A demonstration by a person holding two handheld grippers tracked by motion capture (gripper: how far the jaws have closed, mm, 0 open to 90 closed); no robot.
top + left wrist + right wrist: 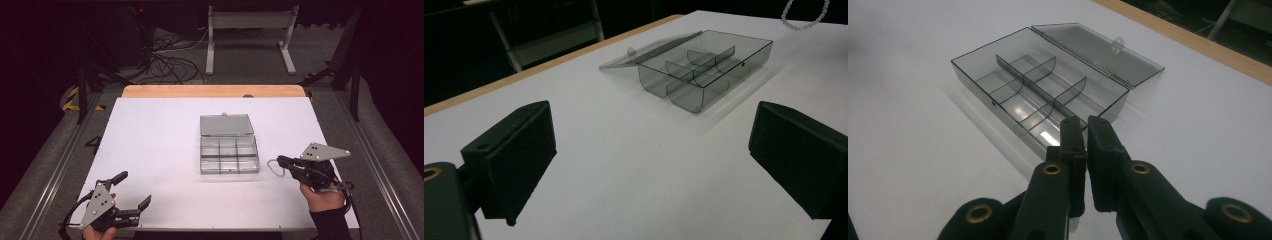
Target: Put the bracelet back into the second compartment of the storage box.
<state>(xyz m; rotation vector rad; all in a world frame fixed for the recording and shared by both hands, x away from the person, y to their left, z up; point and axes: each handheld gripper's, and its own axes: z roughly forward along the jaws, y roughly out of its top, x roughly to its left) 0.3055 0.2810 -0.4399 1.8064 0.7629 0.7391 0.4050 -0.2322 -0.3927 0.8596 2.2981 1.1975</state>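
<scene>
- At the centre of the high view sits a clear compartment box (229,155) on the white table (150,150), its hinged lid (226,125) folded flat behind it toward the upper middle of the frame, so every compartment lies open from above and ready to receive something.
- Right of the box, at middle right, the right gripper (281,161) points its shut jaws leftward at the box's near right corner, and a small beaded loop (273,168), probably a bracelet, hangs from the tips; the tight pinch suits so thin a strand.
- From the right gripper view the two black jaws rise from the bottom centre, pressed together, with the box in the upper middle just beyond; the loop itself I cannot make out there.
- At the lower left of the high view the left gripper (134,189) rests near the table's front edge, jaws spread wide, holding nothing, well apart from the box, likely waiting.
- Seen from the left gripper view, the loop dangles at the upper right corner (805,15), clear of the table.
- The right hand (322,196) enters from the lower right, wrist low and the gripper about level.
</scene>
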